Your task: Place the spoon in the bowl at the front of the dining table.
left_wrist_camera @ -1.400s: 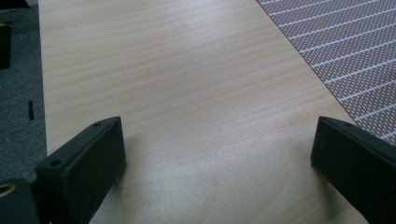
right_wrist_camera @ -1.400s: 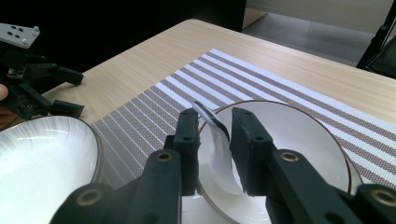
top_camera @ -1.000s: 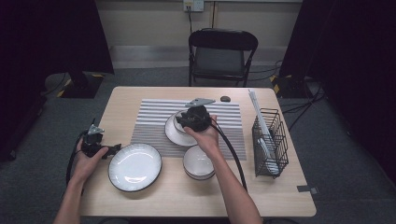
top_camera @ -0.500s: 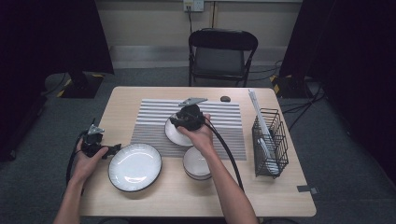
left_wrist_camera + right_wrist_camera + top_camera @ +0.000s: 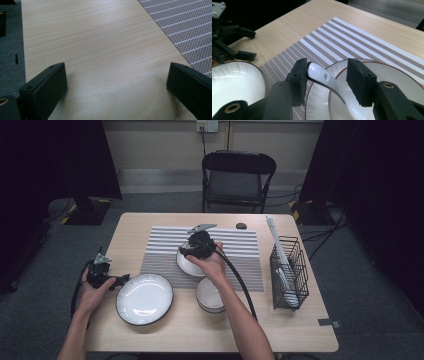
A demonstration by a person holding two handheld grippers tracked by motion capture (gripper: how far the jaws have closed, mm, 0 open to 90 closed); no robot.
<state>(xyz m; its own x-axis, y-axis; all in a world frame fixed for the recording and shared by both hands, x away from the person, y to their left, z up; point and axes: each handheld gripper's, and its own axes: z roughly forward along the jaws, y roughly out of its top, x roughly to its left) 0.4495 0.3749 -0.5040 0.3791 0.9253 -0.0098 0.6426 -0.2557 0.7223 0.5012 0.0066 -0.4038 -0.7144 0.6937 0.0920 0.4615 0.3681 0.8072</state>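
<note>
White porcelain sits between the jaws of our right gripper (image 5: 325,75) — a spoon (image 5: 322,78), its handle tip resting against the left jaw while the right jaw stands clear of it. Those jaws have just been opening, so we judge the spoon let go, not gripped. Its long axis runs from that tip, near the rim, down and away into the bowl (image 5: 397,82) that the gripper hangs over; the bowl stands on the striped mat (image 5: 235,245) at mid-table. In the high view the same right gripper (image 5: 187,253) is over the left side of the bowl.

The next move, as we read it, is to draw back along the jaws' own line, so the left jaw does not drag the handle with it.

Farther out, a plate (image 5: 144,298) lies near-left of the bowl, a smaller bowl (image 5: 209,295) just near of it. Our left gripper (image 5: 122,280) waits beside the plate's left rim, jaws wide apart over bare wooden table (image 5: 100,50), holding nothing. A wire basket (image 5: 289,272) stands at the right.
</note>
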